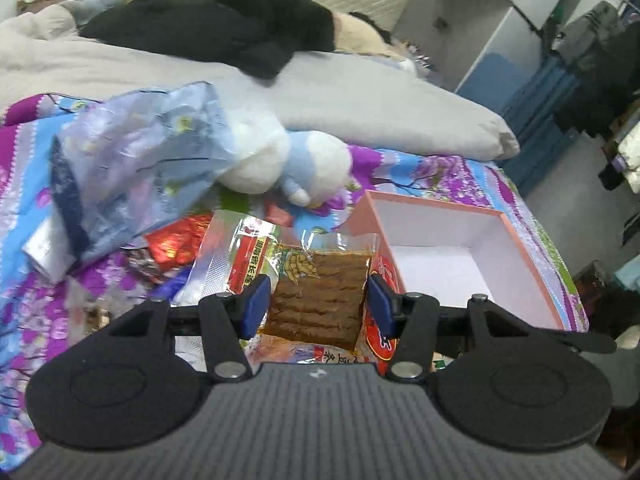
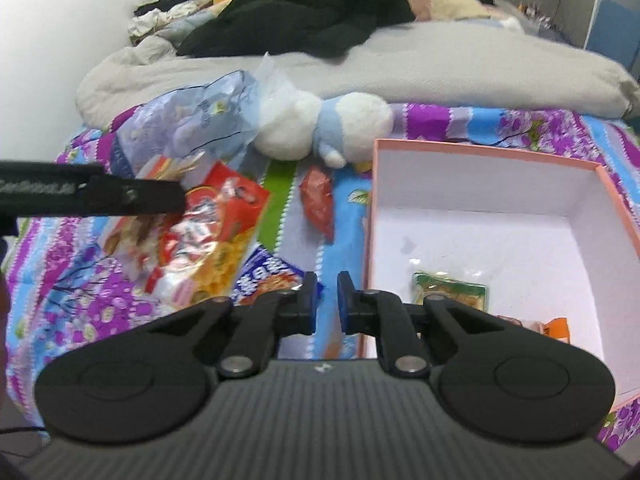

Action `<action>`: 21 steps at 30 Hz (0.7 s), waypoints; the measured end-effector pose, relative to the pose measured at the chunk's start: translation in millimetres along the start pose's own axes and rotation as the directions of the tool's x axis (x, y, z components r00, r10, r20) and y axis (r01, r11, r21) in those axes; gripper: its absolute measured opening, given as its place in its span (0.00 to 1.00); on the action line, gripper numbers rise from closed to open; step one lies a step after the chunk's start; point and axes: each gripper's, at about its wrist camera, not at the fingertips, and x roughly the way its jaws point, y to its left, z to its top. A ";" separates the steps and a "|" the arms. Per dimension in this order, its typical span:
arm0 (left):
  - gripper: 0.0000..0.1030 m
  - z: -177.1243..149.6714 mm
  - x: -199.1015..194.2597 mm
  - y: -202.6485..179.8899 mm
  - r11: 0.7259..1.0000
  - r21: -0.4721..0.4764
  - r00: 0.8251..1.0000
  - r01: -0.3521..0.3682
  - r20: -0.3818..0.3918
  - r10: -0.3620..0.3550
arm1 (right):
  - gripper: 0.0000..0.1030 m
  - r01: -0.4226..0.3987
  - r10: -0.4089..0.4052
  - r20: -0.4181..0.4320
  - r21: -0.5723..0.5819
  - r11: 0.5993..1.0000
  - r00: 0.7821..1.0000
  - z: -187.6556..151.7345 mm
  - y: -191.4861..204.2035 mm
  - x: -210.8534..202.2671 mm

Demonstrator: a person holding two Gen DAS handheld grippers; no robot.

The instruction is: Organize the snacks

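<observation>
The pink box (image 2: pixel 472 148) stands open-topped with most of its white floor bare beyond the two packets near its front, while the bedspread to its left is crowded with snack packets (image 2: pixel 216 232) and a plush toy (image 2: pixel 320 128)

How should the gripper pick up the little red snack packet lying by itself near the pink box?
Probably across its narrow middle. The red snack packet lies flat on the bedspread, long and slim, running away from the right-wrist camera, clear of the pink box and the snack pile. Coming from above, with one finger on each long edge, looks the easiest approach.
</observation>
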 end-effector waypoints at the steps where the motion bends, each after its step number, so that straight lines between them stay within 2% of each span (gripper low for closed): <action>1: 0.57 -7.8 2.3 -2.0 1.000 0.003 1.000 0.003 0.006 -0.003 | 0.14 -0.002 0.001 0.016 0.007 1.000 1.000 -7.4 -1.1 -2.4; 5: 0.57 -44.2 -0.6 -0.6 1.000 -0.012 1.000 0.001 0.016 -0.001 | 0.15 -0.018 0.016 0.058 0.035 0.999 0.998 -41.0 0.2 -14.1; 11: 0.57 -99.4 -35.2 23.9 0.998 -0.019 0.997 -0.060 0.042 0.061 | 0.18 -0.084 0.082 0.070 0.031 0.996 0.994 -87.4 19.5 -20.7; 12: 0.57 -106.0 -39.2 29.6 0.997 -0.023 0.997 -0.073 0.036 0.074 | 0.24 -0.096 0.093 0.067 0.034 0.995 0.993 -93.3 24.5 -20.1; 13: 0.57 -113.6 -44.8 36.3 0.996 -0.033 0.996 -0.080 0.030 0.081 | 0.40 -0.102 0.099 0.058 0.042 0.994 0.993 -98.3 29.9 -17.8; 14: 0.57 -120.1 -49.5 43.5 0.995 -0.047 0.996 -0.085 0.021 0.086 | 0.51 -0.105 0.103 0.058 0.048 0.993 0.993 -102.3 33.3 -16.3; 19: 0.57 -139.7 -60.2 73.9 0.989 -0.083 0.993 -0.121 -0.003 0.121 | 0.52 -0.103 0.102 0.032 0.050 0.993 0.994 -108.6 53.4 9.9; 21: 0.57 -143.1 -61.4 86.0 0.986 -0.103 0.991 -0.131 -0.003 0.131 | 0.56 -0.088 0.088 0.015 0.037 0.995 0.996 -108.5 60.6 23.7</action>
